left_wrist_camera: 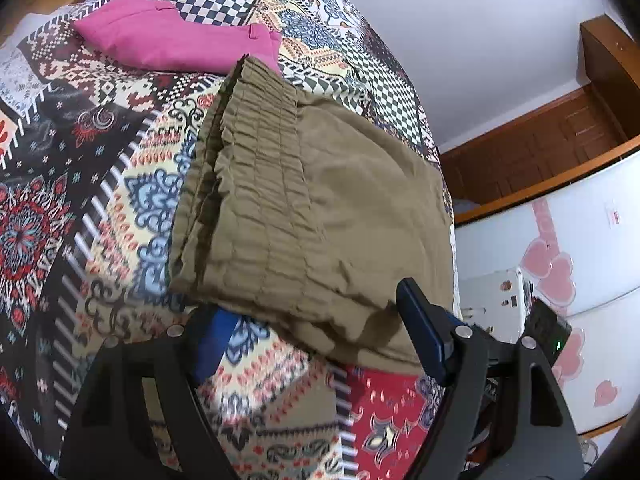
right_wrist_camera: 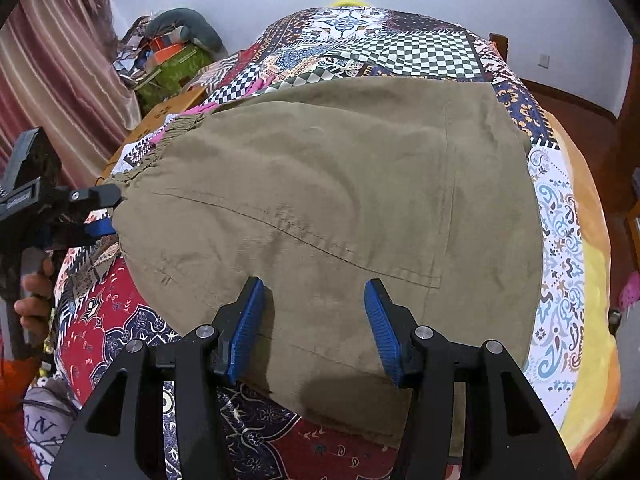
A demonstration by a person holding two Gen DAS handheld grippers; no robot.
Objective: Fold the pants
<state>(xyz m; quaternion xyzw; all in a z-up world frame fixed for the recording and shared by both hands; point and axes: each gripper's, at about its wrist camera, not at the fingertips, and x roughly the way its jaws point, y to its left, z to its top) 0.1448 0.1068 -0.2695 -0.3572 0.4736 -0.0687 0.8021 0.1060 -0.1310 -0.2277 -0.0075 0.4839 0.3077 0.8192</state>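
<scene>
The olive-khaki pants (left_wrist_camera: 320,216) lie folded flat on the patterned bedspread (left_wrist_camera: 80,184), with the gathered elastic waistband (left_wrist_camera: 248,152) toward the left. My left gripper (left_wrist_camera: 316,328) is open at the pants' near corner; one blue pad sits above the cloth edge and the other beside it. In the right wrist view the pants (right_wrist_camera: 328,200) fill the middle. My right gripper (right_wrist_camera: 316,328) is open, its blue pads just above the near edge of the cloth, holding nothing. The left gripper (right_wrist_camera: 106,210) shows there at the waistband corner.
A folded pink garment (left_wrist_camera: 172,40) lies on the bed behind the pants. A white cabinet with pink hearts (left_wrist_camera: 560,264) and wooden furniture (left_wrist_camera: 540,144) stand right of the bed. A cluttered pile (right_wrist_camera: 172,52) and curtain (right_wrist_camera: 52,80) stand at the far left. The bed's yellow edge (right_wrist_camera: 592,280) runs right.
</scene>
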